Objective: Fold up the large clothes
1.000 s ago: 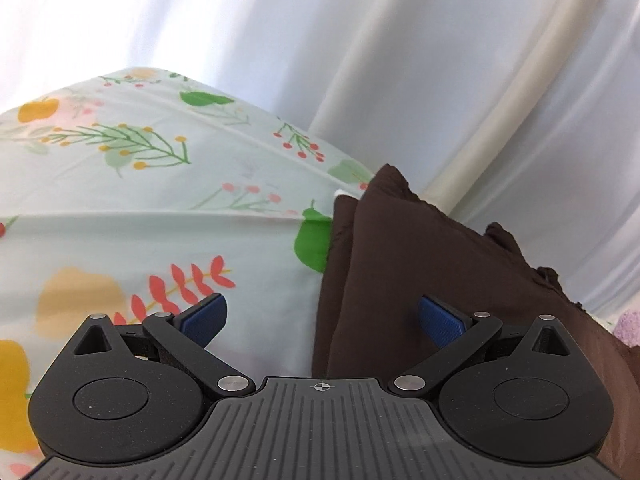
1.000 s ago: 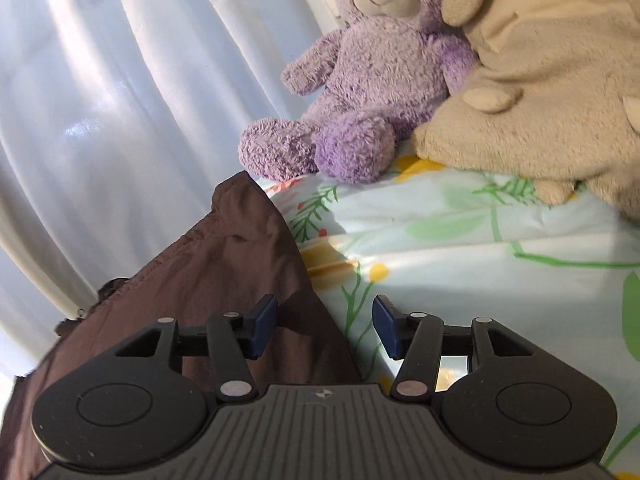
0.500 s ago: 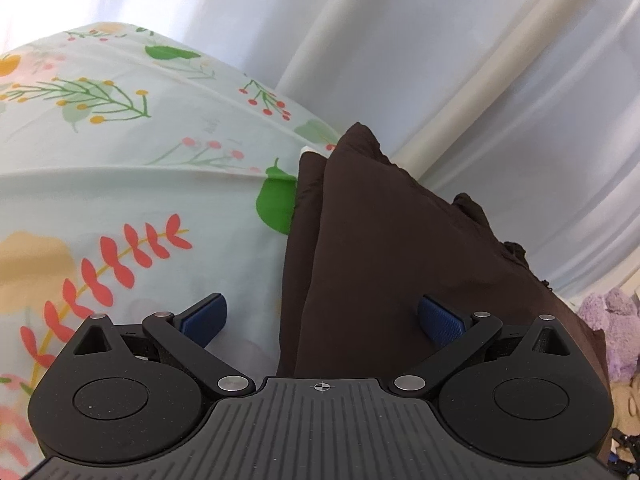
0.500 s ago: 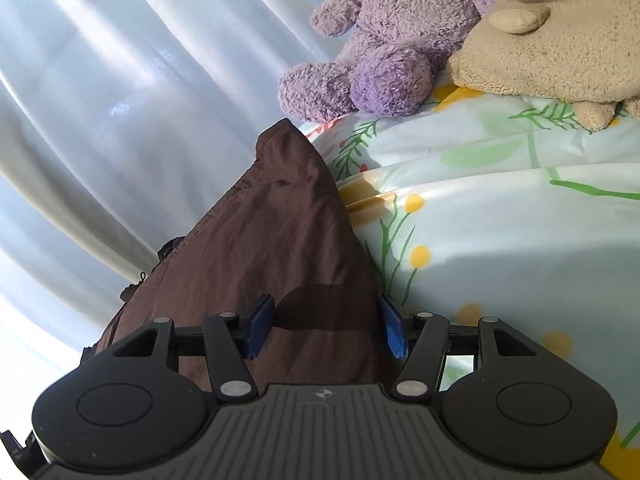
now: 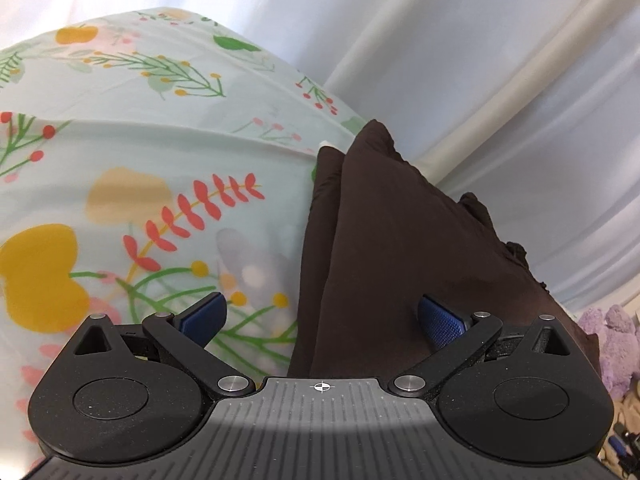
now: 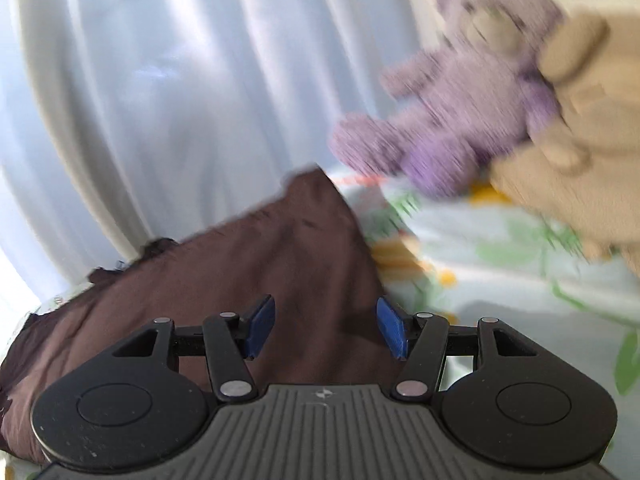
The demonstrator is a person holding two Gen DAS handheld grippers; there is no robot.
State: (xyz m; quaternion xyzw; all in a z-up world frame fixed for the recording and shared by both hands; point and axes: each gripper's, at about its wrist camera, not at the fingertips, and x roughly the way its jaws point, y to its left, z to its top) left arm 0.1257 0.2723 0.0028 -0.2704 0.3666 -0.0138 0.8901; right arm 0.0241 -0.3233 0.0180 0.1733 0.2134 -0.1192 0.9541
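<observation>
On floral bedsheet: folded brown garment by white curtain. Left gripper jaws wide apart, right gripper jaws parted, both gripping nothing.

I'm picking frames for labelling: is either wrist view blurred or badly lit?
Right wrist view: motion blur smears the purple teddy bear and floral sheet; its gripper stays sharp. Left wrist view: sharp brown garment, bright backlit curtain, fisheye bending at the edges.

Left gripper: black linkage arms, round black housings, silver pivot screws, blue textured pads, ribbed grey body, crosshair mark. Right gripper: same build.
</observation>
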